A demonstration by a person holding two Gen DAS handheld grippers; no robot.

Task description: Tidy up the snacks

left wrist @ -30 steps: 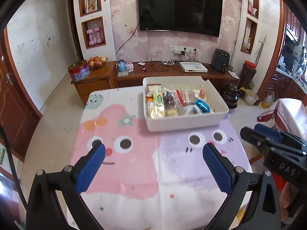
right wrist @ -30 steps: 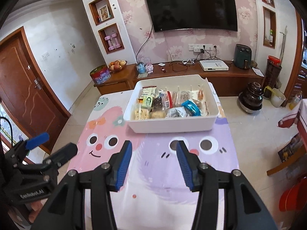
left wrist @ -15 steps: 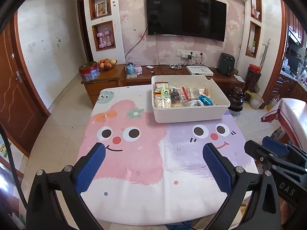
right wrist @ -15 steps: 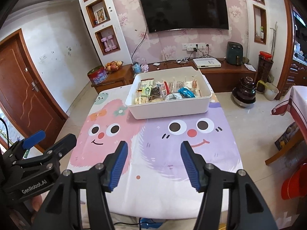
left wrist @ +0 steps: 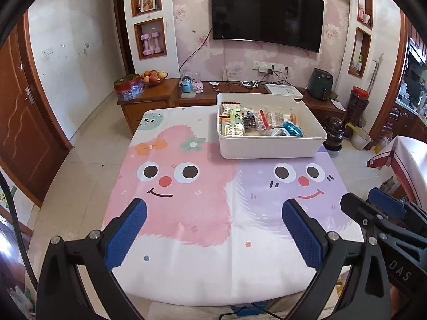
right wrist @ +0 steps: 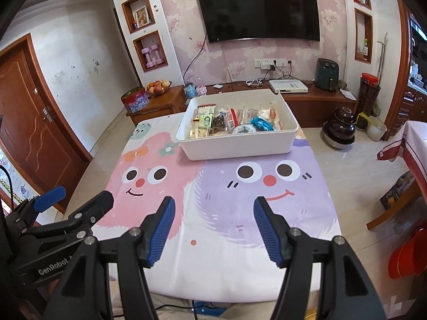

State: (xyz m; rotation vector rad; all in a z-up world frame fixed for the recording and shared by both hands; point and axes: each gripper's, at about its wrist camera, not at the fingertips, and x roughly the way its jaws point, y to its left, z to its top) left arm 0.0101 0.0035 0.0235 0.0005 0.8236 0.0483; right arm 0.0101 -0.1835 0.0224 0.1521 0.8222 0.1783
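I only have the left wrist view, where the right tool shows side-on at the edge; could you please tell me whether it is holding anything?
Observer: No. The right tool has just been opening, and its blue pads stand apart above the tablecloth with nothing between them.
Operator: Thank you. Is there anything low down to its right?
Observer: Yes, a red object sits low beside the table, partly cut off by the picture's edge.

Your right gripper (right wrist: 213, 229) is hovering over the tablecloth (right wrist: 218, 186), jaws just opening on nothing, while the snack bin (right wrist: 237, 144) is sitting well beyond.
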